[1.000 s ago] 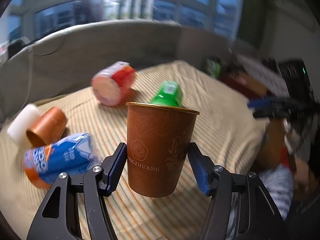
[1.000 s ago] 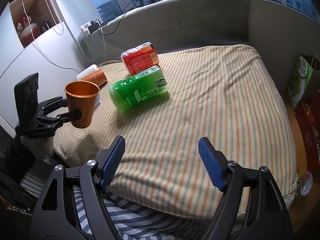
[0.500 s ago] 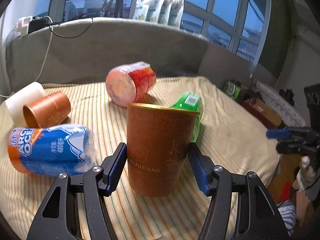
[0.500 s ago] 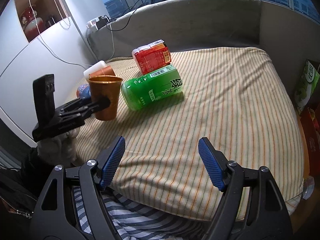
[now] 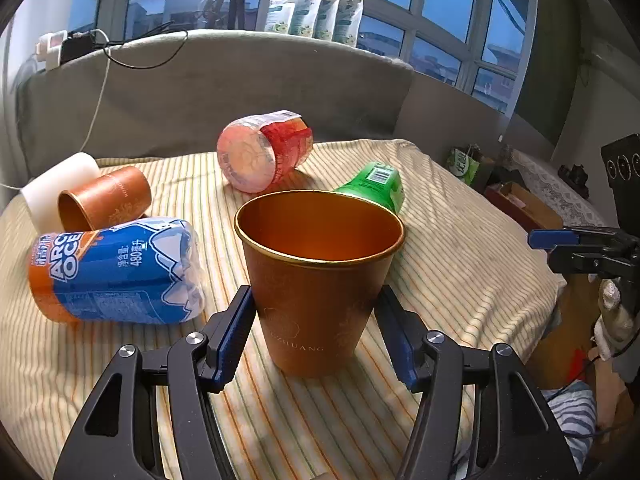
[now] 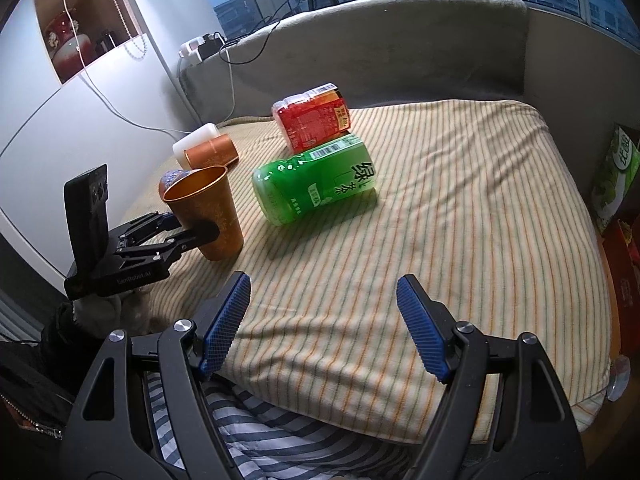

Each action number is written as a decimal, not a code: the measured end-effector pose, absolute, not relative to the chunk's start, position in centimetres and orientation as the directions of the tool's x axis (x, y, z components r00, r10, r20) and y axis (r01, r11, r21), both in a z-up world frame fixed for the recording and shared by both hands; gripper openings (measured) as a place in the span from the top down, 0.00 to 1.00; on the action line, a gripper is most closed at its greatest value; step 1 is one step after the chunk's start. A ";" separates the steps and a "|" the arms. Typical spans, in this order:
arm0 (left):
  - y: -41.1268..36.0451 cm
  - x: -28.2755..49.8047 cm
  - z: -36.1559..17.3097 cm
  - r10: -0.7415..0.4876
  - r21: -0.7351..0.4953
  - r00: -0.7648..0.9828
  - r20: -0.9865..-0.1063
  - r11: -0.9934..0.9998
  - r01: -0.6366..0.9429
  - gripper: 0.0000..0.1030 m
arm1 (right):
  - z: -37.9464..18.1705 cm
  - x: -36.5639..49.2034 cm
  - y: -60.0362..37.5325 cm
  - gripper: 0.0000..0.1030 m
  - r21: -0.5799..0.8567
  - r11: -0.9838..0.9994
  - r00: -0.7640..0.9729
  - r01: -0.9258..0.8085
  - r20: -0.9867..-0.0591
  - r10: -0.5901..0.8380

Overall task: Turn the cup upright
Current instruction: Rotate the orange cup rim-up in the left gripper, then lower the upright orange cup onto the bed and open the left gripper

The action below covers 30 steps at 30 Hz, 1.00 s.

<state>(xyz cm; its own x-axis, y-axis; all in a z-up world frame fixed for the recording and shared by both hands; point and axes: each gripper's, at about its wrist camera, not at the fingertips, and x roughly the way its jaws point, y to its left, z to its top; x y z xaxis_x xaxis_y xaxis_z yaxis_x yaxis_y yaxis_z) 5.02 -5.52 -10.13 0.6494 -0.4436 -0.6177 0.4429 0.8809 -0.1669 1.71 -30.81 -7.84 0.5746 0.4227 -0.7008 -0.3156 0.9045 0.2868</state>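
A brown paper cup (image 5: 316, 280) stands upright, mouth up, with its base on the striped cushion (image 5: 460, 248). My left gripper (image 5: 318, 328) has a blue pad on each side of the cup's lower half, closed on it. The right wrist view shows the same cup (image 6: 208, 216) held by the left gripper (image 6: 188, 232) at the cushion's left edge. My right gripper (image 6: 322, 324) is open and empty over the cushion's front edge. A second brown cup (image 5: 102, 200) lies on its side at the far left.
A blue and orange bottle (image 5: 116, 272) lies just left of the held cup. A red bottle (image 5: 264, 156) and a green bottle (image 6: 316, 180) lie behind it. A white roll (image 5: 52, 184) sits by the lying cup. A grey backrest (image 6: 360, 52) bounds the cushion.
My left gripper has carried the cup down from the air onto the cushion. The right gripper has barely moved.
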 end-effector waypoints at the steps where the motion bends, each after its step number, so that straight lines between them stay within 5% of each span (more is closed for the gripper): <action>1: -5.6 4.9 -10.1 -0.440 -0.160 0.651 -0.618 0.881 0.444 0.41 | -7.8 1.7 -30.7 0.24 0.284 0.905 0.576 -0.317 -0.700 0.422; 18: -5.8 3.9 -10.0 -0.437 -0.146 0.646 -0.626 0.880 0.453 0.40 | -7.8 0.9 -28.9 0.24 0.246 0.911 0.594 -0.330 -0.697 0.403; 22: -5.7 3.6 -9.7 -0.417 -0.132 0.657 -0.628 0.889 0.438 0.22 | -7.6 0.8 -28.6 0.24 0.247 0.908 0.594 -0.338 -0.693 0.409; 30: -5.2 2.3 -9.2 -0.382 -0.101 0.667 -0.639 0.902 0.419 0.21 | -7.1 0.4 -27.8 0.24 0.253 0.900 0.609 -0.354 -0.668 0.427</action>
<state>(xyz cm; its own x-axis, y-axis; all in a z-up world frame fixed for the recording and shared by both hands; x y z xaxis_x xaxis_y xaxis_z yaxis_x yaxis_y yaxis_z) 2.35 -5.16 -9.24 0.6674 -0.3816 -0.6395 0.4192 0.9023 -0.1009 0.40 -27.75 -7.06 0.6090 0.4272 -0.6683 -0.3538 0.9004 0.2531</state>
